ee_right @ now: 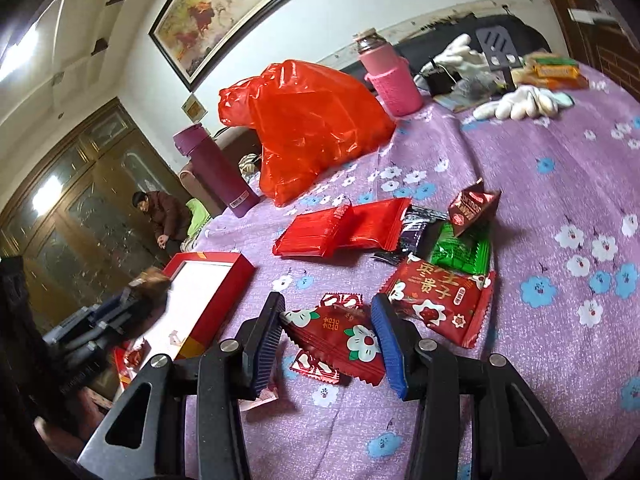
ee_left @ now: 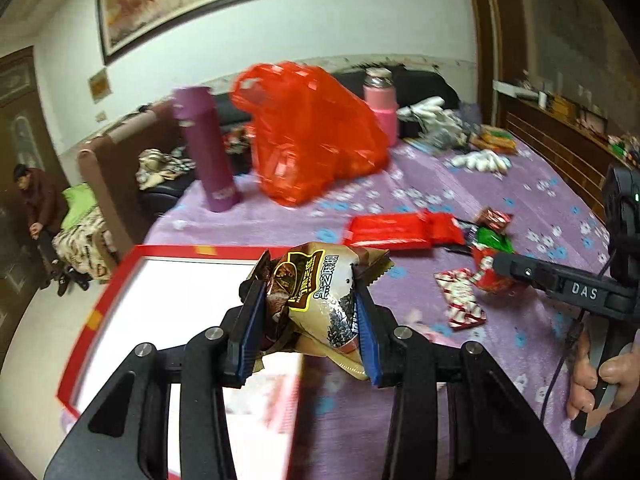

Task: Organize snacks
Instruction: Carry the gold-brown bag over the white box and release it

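Observation:
My left gripper is shut on a gold-brown snack packet and holds it above the right edge of a red box with a white inside. The box also shows in the right wrist view. My right gripper is open, its fingers on either side of a red flower-print snack packet lying on the purple cloth. A larger red packet, a green packet, a dark red packet and red flat packets lie beyond it.
A purple floral cloth covers the table. A red plastic bag, a purple bottle and a pink flask stand at the back. White gloves and boxes lie far right. A person sits beyond the table.

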